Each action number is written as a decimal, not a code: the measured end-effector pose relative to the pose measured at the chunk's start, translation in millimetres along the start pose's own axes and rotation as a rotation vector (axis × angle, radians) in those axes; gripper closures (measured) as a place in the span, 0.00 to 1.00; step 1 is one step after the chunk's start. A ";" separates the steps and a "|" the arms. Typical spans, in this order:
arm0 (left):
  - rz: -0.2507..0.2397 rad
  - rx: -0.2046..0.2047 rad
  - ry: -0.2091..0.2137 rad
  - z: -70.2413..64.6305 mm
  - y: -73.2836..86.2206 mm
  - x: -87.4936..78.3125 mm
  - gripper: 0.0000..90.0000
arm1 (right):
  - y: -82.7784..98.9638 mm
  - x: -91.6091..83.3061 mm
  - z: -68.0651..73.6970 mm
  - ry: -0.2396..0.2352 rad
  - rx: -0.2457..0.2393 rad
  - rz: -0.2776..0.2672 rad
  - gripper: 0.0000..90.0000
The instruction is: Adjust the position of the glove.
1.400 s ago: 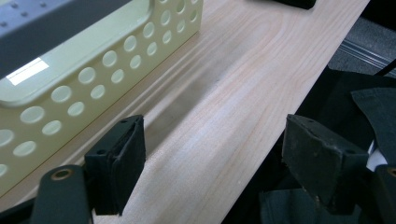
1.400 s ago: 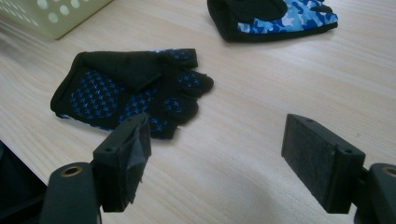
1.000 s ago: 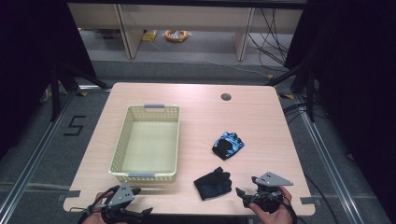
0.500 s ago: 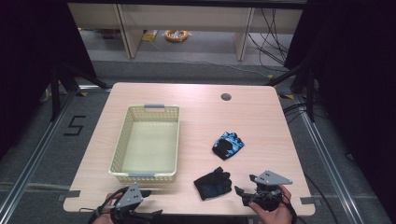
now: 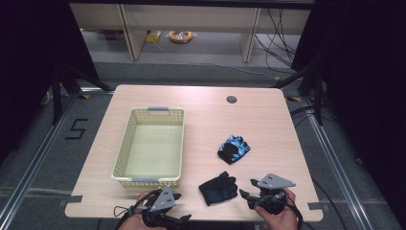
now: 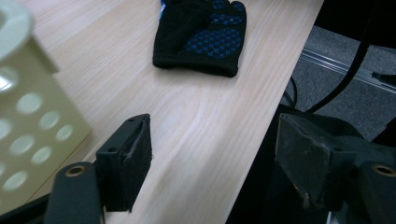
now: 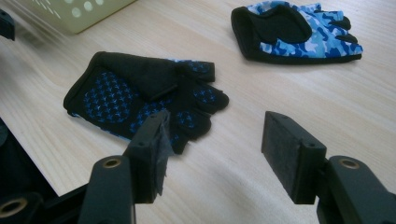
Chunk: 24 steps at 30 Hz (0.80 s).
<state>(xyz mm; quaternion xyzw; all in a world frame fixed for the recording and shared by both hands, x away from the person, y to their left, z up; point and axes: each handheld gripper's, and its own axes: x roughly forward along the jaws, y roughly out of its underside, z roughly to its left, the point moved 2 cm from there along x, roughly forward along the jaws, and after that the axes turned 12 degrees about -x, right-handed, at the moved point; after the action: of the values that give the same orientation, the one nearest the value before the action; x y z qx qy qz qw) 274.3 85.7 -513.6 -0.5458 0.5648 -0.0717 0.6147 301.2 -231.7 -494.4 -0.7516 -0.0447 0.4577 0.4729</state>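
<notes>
Both the left hand-held gripper (image 5: 178,219) and right hand-held gripper (image 5: 245,196) are released at the light wooden desk's (image 5: 201,120) near edge. A black fingerless glove with blue dots (image 5: 218,188) lies between them, beside the pale yellow perforated plastic basket (image 5: 125,154).

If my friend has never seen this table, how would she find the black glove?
Start at the yellow basket on the table's left side. Just right of its near corner, by the near edge, lies the black glove. It has small blue dots, while the other glove, farther back, is blue camouflage.
</notes>
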 end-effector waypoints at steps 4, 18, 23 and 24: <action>-0.010 0.011 0.010 -4.3 -8.7 9.7 0.34 | -4.2 4.4 -2.4 0.001 -0.009 0.003 0.54; 0.035 0.093 0.004 -22.3 -26.6 42.1 0.40 | -20.0 33.4 -15.5 -0.041 -0.032 0.013 0.60; 0.047 0.090 -0.013 -23.3 -25.9 52.2 0.43 | -25.4 44.3 -16.7 -0.061 -0.034 0.020 0.62; 0.044 0.105 -0.018 -22.9 -26.7 53.5 0.44 | -26.7 46.3 -17.1 -0.063 -0.036 0.025 0.63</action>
<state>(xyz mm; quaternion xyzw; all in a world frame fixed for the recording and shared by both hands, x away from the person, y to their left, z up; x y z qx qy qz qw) 289.5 24.0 -521.1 -0.5007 0.5666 -0.0827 0.6492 350.1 -205.4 -501.9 -0.7457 -0.0586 0.4862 0.4518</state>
